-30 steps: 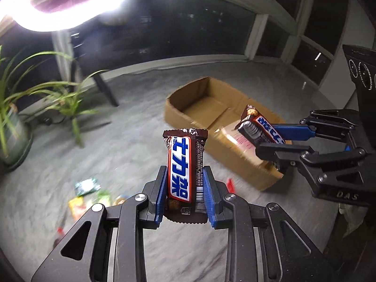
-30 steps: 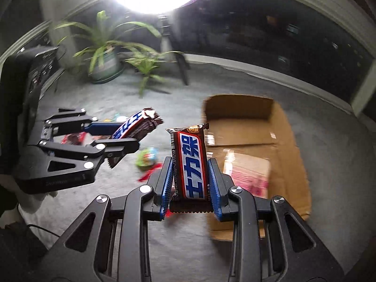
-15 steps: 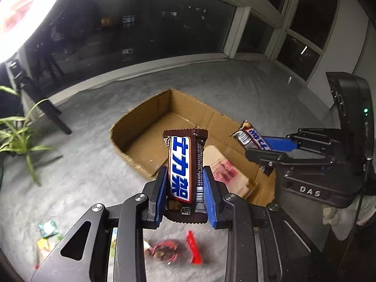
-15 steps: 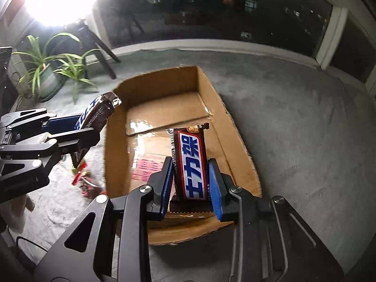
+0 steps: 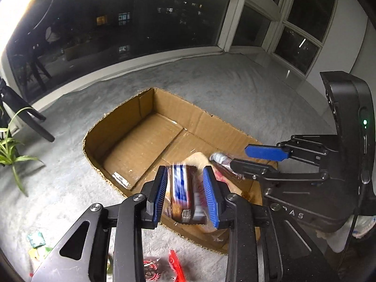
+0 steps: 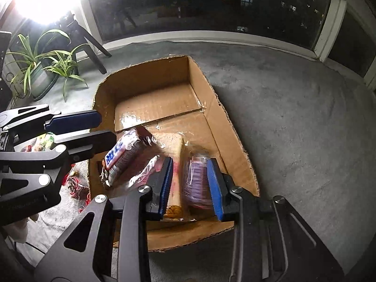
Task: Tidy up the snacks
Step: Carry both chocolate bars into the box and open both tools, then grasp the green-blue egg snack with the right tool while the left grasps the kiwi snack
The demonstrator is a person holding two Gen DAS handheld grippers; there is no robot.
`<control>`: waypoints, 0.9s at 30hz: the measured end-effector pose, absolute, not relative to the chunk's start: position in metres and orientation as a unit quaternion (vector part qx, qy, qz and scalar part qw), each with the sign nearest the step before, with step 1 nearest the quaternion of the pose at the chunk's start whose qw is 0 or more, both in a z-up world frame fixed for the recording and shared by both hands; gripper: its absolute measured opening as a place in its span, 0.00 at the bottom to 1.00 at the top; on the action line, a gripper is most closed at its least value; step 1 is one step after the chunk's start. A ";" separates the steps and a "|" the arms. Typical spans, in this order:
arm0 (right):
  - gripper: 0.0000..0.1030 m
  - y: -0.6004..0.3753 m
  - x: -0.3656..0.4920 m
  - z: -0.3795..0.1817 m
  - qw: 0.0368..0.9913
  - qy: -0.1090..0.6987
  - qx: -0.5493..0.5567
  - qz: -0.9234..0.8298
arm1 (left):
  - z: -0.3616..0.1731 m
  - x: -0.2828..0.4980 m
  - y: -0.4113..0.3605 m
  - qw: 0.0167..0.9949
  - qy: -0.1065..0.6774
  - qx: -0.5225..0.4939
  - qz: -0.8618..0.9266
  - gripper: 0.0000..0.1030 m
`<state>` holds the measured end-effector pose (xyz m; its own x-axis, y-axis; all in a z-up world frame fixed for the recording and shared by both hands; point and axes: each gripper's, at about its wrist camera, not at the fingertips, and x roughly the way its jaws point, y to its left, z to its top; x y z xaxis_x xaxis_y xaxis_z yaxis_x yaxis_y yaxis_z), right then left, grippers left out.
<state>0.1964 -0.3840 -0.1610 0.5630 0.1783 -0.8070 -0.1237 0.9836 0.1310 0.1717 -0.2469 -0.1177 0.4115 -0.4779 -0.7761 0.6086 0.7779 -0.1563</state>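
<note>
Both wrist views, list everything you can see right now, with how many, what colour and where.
cardboard box: one, brown, open-topped, on the carpet below both grippers
chocolate bars: two, brown with blue lettering; one blurred between the left jaws, one blurred between the right jaws, both over the box
wrapped bread: one, pale in clear plastic, on the box floor
loose snacks: several, green, yellow and red, on the carpet left of the box
potted plant: one, green, by the window
carpet: grey
windows: dark, along the far wall
left hand-held gripper: black, blue pads, jaws opening
right hand-held gripper: black, blue pads, jaws opening
</note>
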 end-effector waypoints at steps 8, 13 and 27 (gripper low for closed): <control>0.46 -0.377 0.185 -0.147 0.891 0.443 0.030 0.092 | -0.108 0.172 -0.228 0.844 0.427 0.064 -0.319 0.34; 0.46 -0.365 0.176 -0.132 0.897 0.426 0.035 0.111 | -0.095 0.172 -0.194 0.857 0.417 0.049 -0.298 0.34; 0.46 -0.288 0.163 -0.110 0.888 0.405 0.012 0.216 | -0.096 0.162 -0.067 0.885 0.419 -0.007 -0.202 0.34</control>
<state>0.1633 -0.2881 -0.1104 0.5776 0.3942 -0.7149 -0.3747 0.9060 0.1968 0.1616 -0.0673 -0.0959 0.5673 -0.3646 -0.7384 0.3522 0.9179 -0.1826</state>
